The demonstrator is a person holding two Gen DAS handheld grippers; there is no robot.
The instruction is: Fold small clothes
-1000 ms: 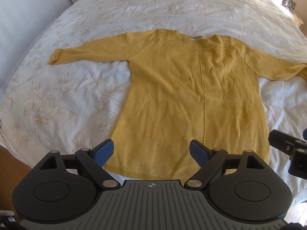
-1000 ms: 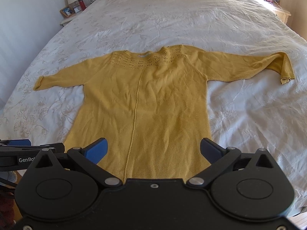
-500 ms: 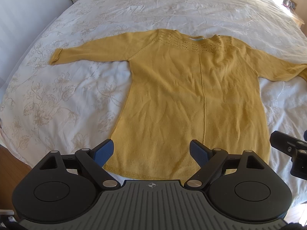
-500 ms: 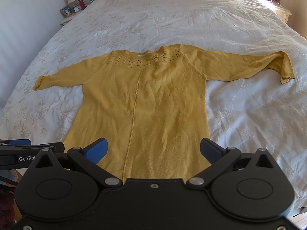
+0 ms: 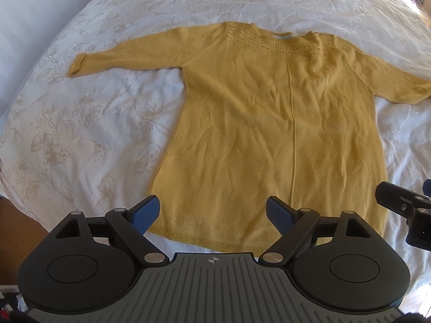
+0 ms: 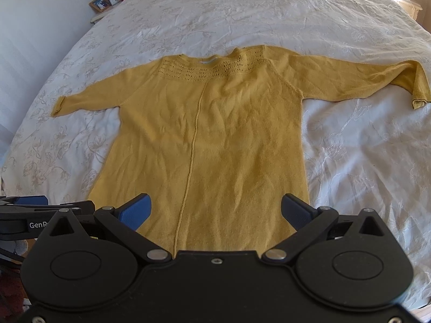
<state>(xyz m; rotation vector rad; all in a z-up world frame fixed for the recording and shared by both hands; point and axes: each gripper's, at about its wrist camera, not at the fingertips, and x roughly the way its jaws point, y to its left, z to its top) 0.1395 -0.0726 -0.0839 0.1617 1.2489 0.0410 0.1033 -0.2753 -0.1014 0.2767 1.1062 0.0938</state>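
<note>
Mustard knit sweater [image 6: 210, 140] lies flat, sleeves spread, hem at the bed's near edge on the white floral bedspread [image 6: 363, 161]. No fold made yet; all remains. Your left gripper [image 5: 212, 212] and right gripper [image 6: 215, 210] hover spread, empty.

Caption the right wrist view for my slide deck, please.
Open right gripper above the hem of a yellow sweater spread flat on a white bedspread.

Daylight is being thrown from the upper right, the bed [image 6: 350, 13] corner is being overexposed, and edges are being bent by fisheye distortion.
</note>
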